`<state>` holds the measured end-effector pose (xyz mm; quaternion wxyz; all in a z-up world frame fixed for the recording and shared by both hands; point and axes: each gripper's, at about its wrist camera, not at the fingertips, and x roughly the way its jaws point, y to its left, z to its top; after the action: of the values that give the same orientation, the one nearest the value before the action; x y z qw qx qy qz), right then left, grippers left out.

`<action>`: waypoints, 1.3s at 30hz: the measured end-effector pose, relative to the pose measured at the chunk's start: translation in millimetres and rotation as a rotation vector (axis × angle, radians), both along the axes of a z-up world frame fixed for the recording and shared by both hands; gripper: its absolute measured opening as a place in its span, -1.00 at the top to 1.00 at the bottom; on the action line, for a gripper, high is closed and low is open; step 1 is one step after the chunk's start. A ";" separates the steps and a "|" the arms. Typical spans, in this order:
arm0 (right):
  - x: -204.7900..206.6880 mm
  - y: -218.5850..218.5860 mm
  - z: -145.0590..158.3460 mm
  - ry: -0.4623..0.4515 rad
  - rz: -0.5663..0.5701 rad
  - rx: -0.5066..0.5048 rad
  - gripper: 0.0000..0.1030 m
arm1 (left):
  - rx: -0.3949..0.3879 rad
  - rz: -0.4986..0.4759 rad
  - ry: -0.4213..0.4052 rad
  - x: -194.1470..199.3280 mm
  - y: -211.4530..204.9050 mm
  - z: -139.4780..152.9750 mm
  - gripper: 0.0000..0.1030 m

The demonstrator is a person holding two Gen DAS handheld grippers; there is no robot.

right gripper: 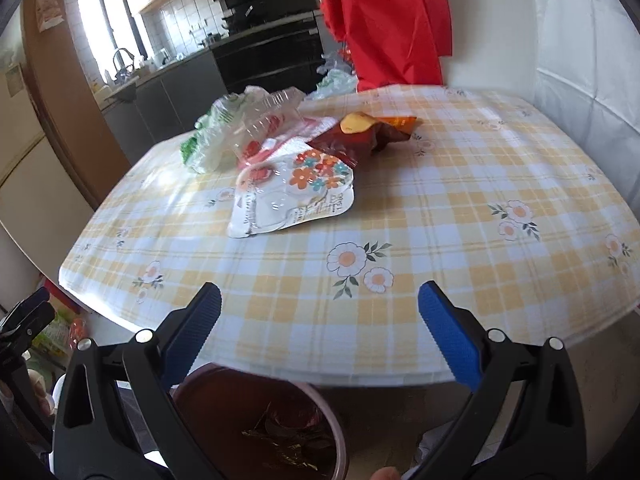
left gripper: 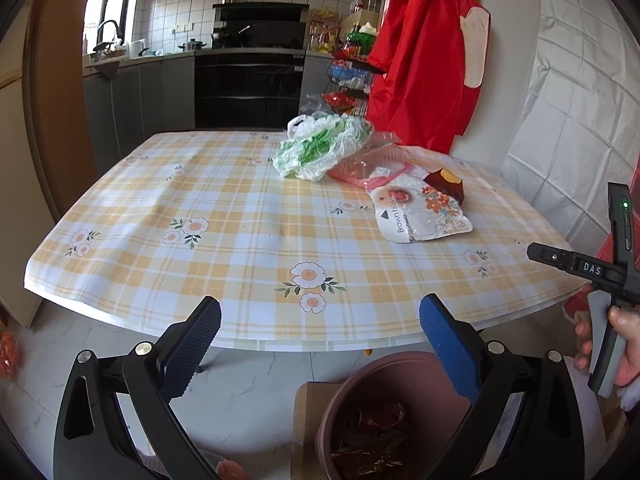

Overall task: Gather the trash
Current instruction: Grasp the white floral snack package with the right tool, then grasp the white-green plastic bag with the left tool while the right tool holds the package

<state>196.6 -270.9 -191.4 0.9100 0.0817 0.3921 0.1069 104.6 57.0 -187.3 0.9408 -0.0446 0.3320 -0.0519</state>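
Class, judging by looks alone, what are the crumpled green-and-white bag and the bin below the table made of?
Bag: thin plastic film, probably; it is translucent, glossy and finely crumpled. Bin: likely moulded plastic; a smooth, matt, brownish-pink wall with a rounded rim.

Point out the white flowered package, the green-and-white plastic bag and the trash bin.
white flowered package (right gripper: 296,196), right wrist view, its middle.
green-and-white plastic bag (left gripper: 320,146), left wrist view, crumpled middle.
trash bin (left gripper: 400,364), left wrist view, far rim.
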 end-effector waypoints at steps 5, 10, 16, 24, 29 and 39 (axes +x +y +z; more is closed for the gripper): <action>52.3 2.3 -14.0 -0.004 0.035 0.055 -0.89 | -0.004 -0.008 0.030 35.9 -3.8 -11.6 -0.89; 113.5 -0.4 -29.7 0.010 0.014 0.101 -0.62 | -0.040 0.010 0.012 69.6 -6.5 -14.8 -0.89; 165.0 -0.5 -54.3 0.088 -0.029 0.130 -0.49 | -0.027 -0.031 0.006 101.6 -15.2 -19.5 -0.89; 174.3 2.7 -62.0 0.099 -0.039 0.192 0.05 | -0.055 -0.039 0.045 107.2 -17.6 -34.3 -0.89; 151.9 -2.1 -53.3 0.084 -0.039 0.262 0.27 | -0.053 -0.047 0.037 102.6 -18.4 -31.5 -0.89; 91.8 -20.1 -32.0 0.008 -0.068 0.373 0.27 | -0.038 -0.056 0.006 92.3 -24.6 -13.5 -0.89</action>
<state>288.4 -291.0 -223.3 0.8806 0.2627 0.3661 0.1469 196.9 32.4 -200.8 0.9369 -0.0532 0.3351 -0.0846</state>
